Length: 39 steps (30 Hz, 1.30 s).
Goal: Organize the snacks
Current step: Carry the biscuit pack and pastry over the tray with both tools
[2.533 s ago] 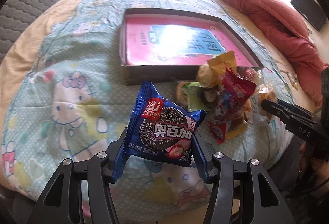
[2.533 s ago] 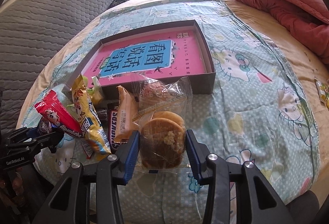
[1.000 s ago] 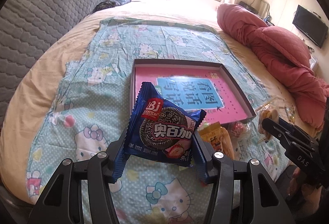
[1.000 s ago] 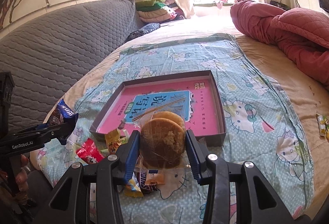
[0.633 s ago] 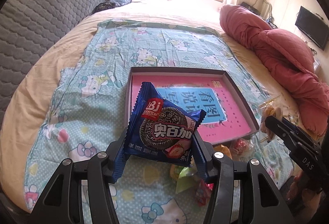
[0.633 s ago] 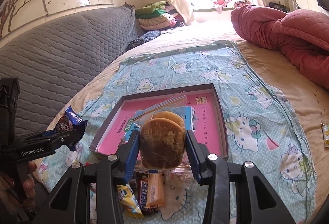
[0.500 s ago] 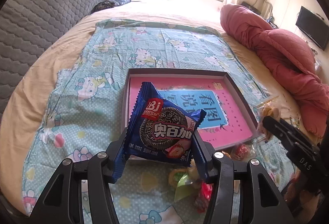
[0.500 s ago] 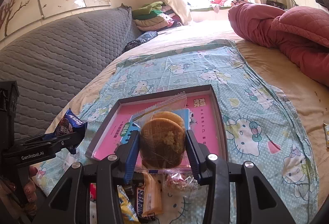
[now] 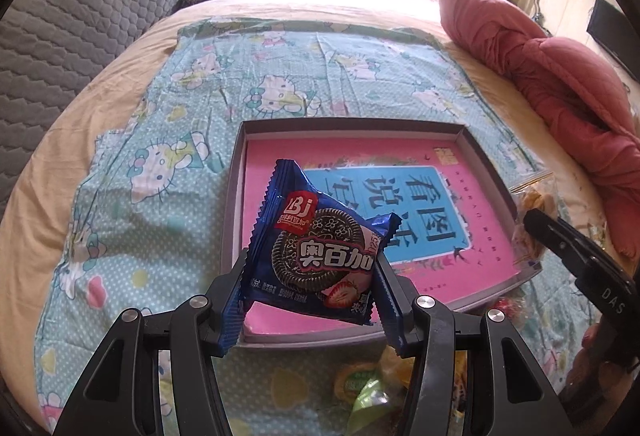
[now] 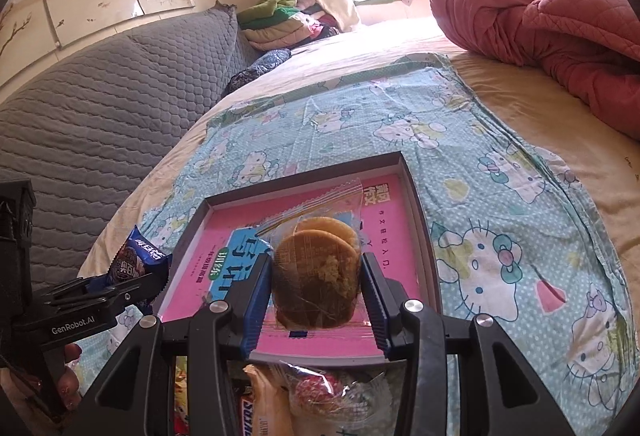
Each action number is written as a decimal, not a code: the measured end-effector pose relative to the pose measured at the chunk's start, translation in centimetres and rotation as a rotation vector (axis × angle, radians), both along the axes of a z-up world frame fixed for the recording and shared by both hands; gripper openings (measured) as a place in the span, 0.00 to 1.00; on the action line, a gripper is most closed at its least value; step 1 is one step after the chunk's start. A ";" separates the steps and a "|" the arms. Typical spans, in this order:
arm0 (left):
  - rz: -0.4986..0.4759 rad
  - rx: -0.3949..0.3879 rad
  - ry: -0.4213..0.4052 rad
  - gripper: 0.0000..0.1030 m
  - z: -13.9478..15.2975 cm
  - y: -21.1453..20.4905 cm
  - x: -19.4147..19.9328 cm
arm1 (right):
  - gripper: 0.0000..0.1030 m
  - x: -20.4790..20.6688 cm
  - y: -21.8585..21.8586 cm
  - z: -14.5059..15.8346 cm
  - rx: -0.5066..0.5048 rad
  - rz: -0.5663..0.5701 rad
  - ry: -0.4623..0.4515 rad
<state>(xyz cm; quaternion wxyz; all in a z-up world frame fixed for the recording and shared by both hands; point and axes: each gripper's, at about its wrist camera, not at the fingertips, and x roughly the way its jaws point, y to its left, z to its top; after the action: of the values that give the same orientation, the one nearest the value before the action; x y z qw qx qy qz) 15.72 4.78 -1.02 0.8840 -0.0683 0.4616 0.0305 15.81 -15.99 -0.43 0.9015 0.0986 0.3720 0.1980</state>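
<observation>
Beyond both sets of fingers stretches the bed point(image 9: 120, 48), its cream sheet covered by a pale blue cartoon-cat cloth point(image 9: 152, 212) that fills most of each view. Far ahead and to the right of the fingers lies a bunched red quilt point(image 10: 532, 24); to the far left rises a grey quilted headboard point(image 10: 100, 104), with folded clothes point(image 10: 280, 16) stacked past it near the window.

On the cloth, just ahead of the fingers, sits a shallow dark box point(image 9: 486, 166) with a pink book point(image 9: 472, 244) lying flat inside it. Its near wall lies directly under the fingertips of both tools.

Below the fingers, between the box and the cameras, a small heap of loose snacks point(image 10: 276, 400) rests on the cloth, wrapped bars and sweets lying against one another.

Clamped in the left gripper point(image 9: 310, 298) is a blue cookie packet point(image 9: 320, 248), squeezed at both side edges and held upright above the near left part of the box; no gap shows between pads and wrapper.

Clenched the same way, the right gripper point(image 10: 316, 300) pinches a clear-wrapped pastry point(image 10: 316, 276), two round brown cakes in one bag, held above the near edge of the box, its crimped top reaching forward over the book.
</observation>
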 end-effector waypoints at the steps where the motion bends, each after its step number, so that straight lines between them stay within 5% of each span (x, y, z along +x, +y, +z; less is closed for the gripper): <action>1: 0.000 -0.003 0.005 0.56 -0.2 0.1 0.2 | 0.43 0.2 0.0 -0.2 -0.002 0.001 0.004; 39: -0.014 0.032 0.103 0.56 -5.8 -0.8 2.6 | 0.44 1.8 -0.3 -5.0 -0.121 -0.017 0.137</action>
<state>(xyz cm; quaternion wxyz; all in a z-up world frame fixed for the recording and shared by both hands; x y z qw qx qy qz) 18.33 3.96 -6.77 0.8603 -0.0493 0.5062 0.0351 17.63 -16.30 -5.39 0.8799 0.0604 0.4431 0.1606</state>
